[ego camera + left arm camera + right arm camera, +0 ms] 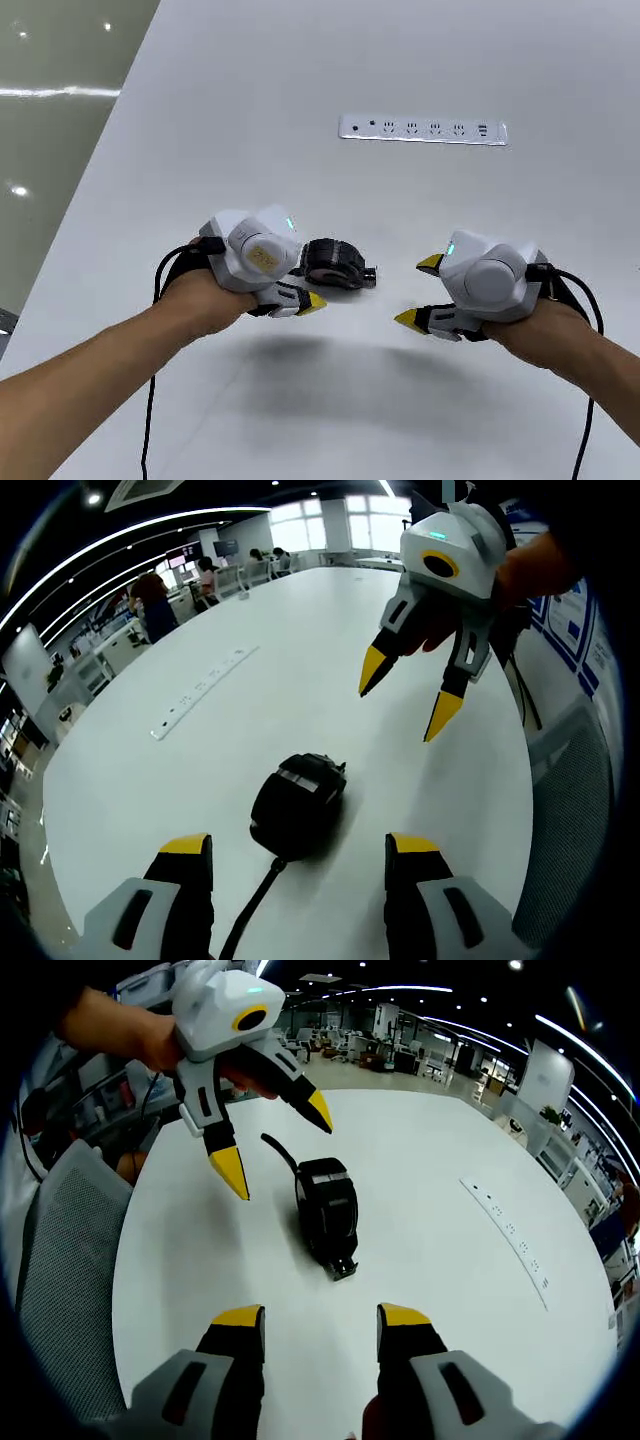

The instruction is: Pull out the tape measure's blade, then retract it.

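Note:
A black tape measure [333, 262] lies on the white table [300, 120] between my two grippers. Its blade is in, and its hook end [343, 1268] points toward my right gripper [419, 291]. A black wrist strap [277, 1151] trails from its other end toward my left gripper [305, 275]. The left gripper is open just left of the case, and in the left gripper view the tape measure [298, 800] sits a little ahead of the open jaws [297, 845]. The right gripper [320, 1316] is open too, a short way off the tape measure [328, 1210].
A white power strip [422, 129] lies farther back on the table. A grey mesh chair [60, 1260] stands at the near table edge. Black cables hang from both grippers. People sit at desks [160, 590] far behind.

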Motion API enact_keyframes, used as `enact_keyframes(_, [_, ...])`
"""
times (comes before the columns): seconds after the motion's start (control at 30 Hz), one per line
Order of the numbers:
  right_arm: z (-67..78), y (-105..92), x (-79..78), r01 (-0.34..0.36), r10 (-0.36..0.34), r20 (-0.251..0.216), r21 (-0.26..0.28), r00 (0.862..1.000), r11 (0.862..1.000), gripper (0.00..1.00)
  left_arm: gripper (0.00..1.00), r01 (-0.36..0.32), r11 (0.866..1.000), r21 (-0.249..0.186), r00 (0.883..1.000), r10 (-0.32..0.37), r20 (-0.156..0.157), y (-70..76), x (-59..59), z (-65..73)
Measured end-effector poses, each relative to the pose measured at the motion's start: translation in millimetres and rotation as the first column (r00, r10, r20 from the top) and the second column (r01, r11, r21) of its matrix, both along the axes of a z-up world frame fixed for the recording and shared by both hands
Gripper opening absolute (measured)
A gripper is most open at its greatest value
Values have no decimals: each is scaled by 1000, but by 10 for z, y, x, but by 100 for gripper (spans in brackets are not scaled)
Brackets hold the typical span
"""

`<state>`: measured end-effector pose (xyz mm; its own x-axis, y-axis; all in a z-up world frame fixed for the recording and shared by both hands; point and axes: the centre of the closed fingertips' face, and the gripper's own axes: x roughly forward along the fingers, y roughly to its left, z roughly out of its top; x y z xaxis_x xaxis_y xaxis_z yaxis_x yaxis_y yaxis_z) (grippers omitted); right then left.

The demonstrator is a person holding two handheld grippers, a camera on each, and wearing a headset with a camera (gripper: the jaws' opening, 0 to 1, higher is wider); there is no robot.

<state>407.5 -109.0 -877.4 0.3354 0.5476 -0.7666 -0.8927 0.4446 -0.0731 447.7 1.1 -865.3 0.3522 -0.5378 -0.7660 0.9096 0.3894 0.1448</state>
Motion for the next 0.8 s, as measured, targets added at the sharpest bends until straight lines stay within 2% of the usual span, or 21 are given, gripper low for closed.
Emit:
enact_keyframes(0.6, [-149,120,169,-84,84,8,-24,996,996,40,61,96,994,43,995,-97,15,-106,98,-91])
enact_keyframes(0.8, [-197,129,201,-116,117,16,-49,993,992,38,59,122,991,55,992,-123,21,-134,129,-114])
